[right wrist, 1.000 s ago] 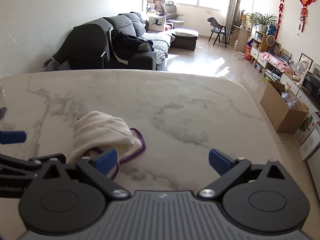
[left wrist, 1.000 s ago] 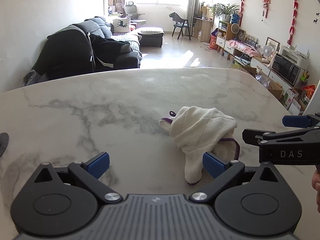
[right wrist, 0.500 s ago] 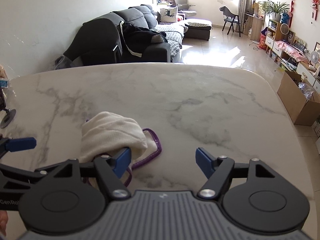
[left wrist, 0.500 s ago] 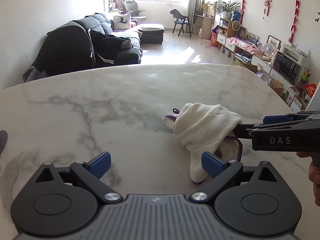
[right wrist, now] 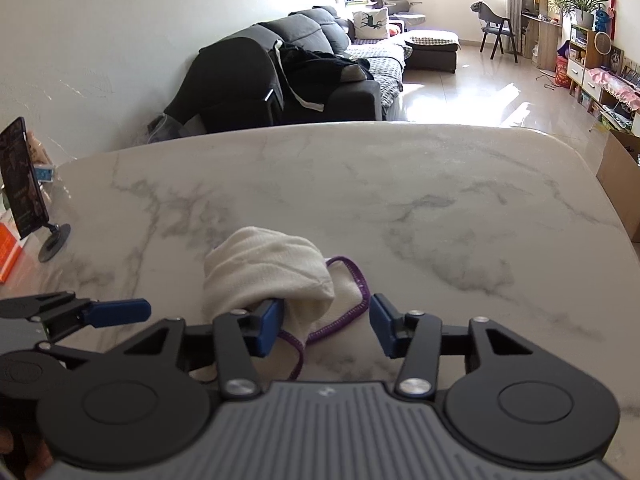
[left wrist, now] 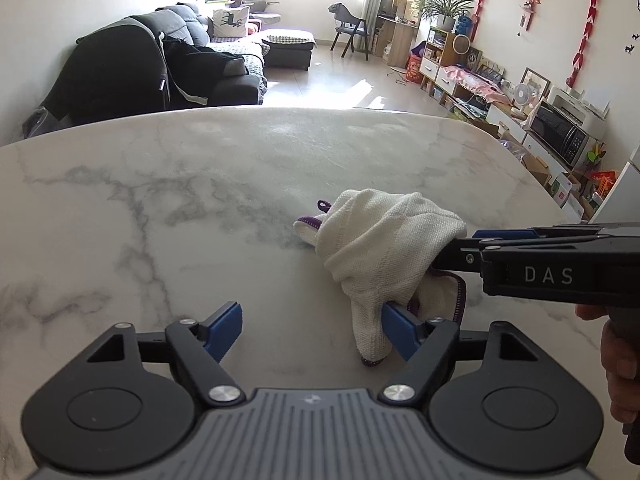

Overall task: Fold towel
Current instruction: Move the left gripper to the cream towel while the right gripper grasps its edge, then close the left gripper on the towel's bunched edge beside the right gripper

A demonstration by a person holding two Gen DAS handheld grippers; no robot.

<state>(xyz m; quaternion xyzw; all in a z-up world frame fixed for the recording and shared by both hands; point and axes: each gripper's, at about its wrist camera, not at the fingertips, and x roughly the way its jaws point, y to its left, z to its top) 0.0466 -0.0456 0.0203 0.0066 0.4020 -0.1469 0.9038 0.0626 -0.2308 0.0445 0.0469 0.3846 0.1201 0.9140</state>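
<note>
My cream woven towel with purple stitched edging (left wrist: pixel 384 248) lies bunched in a heap on the white grey-veined marble table (left wrist: pixel 200 184), towards its near side. My right gripper (right wrist: pixel 326 326) points down at a slant, its jaws narrowed and just now closing, with a purple-edged flap between them; the left blue pad touches the cloth, the right pad stands clear of it, so I am not pinching yet. My left gripper (left wrist: pixel 312 330) slants down as well, jaws fairly wide though they have just been closing a little; its right pad rests against the towel's hanging tail, and only bare marble lies between the pads. A hand (left wrist: pixel 622 364) shows at the frame's right edge, cut off. The towel's underside and far folds are hidden from me. A dark phone on a round stand (right wrist: pixel 24 188) sits at the table's left edge
</note>
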